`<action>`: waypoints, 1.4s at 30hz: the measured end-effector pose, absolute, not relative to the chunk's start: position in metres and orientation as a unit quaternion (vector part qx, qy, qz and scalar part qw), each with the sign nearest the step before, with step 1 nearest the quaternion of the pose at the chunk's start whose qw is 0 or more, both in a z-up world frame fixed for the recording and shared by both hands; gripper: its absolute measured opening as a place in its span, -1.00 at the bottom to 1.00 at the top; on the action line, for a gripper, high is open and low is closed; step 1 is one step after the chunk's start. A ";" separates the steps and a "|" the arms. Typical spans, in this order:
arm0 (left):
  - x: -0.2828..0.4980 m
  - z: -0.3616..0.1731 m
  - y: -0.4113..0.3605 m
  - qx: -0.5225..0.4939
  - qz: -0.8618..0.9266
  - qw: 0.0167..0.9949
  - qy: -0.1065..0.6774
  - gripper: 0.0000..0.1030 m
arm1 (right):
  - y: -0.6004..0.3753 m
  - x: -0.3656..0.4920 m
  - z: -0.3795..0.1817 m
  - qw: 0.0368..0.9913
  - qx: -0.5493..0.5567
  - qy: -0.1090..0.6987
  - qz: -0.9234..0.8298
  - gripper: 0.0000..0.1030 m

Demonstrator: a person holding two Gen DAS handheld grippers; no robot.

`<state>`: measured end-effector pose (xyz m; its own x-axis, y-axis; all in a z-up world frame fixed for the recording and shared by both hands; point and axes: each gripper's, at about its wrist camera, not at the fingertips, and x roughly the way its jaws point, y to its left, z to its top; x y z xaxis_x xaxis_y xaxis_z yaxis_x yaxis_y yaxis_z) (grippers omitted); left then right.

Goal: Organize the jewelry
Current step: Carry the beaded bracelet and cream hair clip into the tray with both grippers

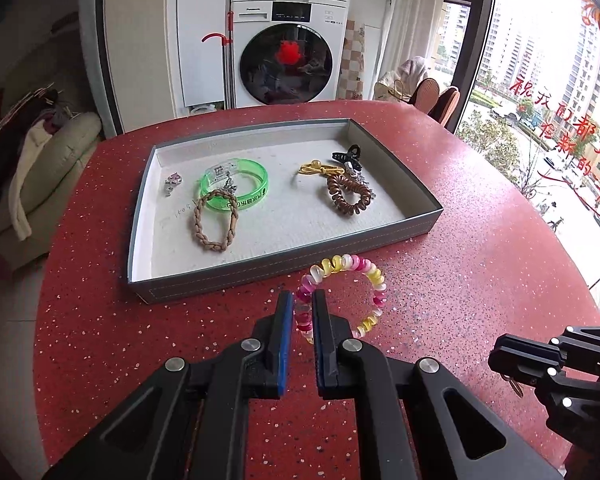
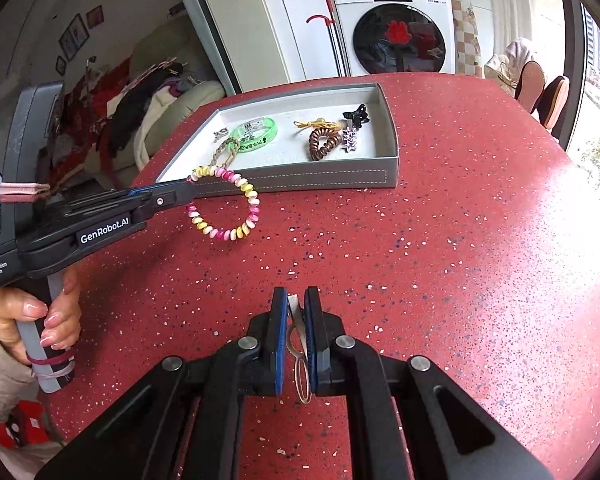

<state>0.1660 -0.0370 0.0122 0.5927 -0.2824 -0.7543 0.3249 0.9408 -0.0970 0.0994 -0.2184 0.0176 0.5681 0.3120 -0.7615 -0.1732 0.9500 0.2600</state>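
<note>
My left gripper (image 1: 302,298) is shut on a pink, yellow and white spiral hair tie (image 1: 364,276), held just above the red table in front of the grey tray (image 1: 284,260). The hair tie also shows in the right wrist view (image 2: 236,200), hanging from the left gripper (image 2: 190,192). My right gripper (image 2: 295,300) is shut on a thin metal hair clip (image 2: 298,344) over the table's near part. The tray (image 2: 320,180) holds a green bangle (image 1: 236,184), a braided tan band (image 1: 212,220), a brown spiral tie (image 1: 348,196), a yellow tie (image 1: 318,169) and a black claw clip (image 1: 346,156).
The round red speckled table (image 2: 440,260) carries the tray at its far side. A small silver charm (image 1: 172,182) lies in the tray's left corner. A washing machine (image 1: 288,48) stands behind the table, a sofa (image 1: 40,168) at left, windows at right.
</note>
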 end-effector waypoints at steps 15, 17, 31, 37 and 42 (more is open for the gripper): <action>0.176 0.035 -0.003 -0.013 -0.163 0.902 0.399 -0.45 | -0.220 0.138 0.038 0.882 0.121 0.433 0.141 -0.82; 0.181 0.041 0.001 -0.016 -0.160 0.905 0.394 -0.45 | -0.221 0.147 0.043 0.881 0.129 0.430 0.146 -0.82; 0.225 0.063 0.009 -0.012 -0.141 0.915 0.377 -0.45 | -0.211 0.217 0.064 0.874 0.164 0.424 0.169 -0.82; 0.249 0.059 0.005 -0.002 -0.134 0.914 0.383 -0.45 | -0.201 0.249 0.057 0.869 0.169 0.432 0.172 -0.82; 0.267 0.046 0.005 -0.003 -0.127 0.908 0.400 -0.45 | -0.192 0.271 0.042 0.862 0.177 0.442 0.173 -0.82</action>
<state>0.2674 0.0053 0.0460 0.6475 -0.2326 -0.7257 0.2286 0.9677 -0.1063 0.2711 -0.1918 0.0424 0.5491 0.4542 -0.7016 -0.1412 0.8778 0.4578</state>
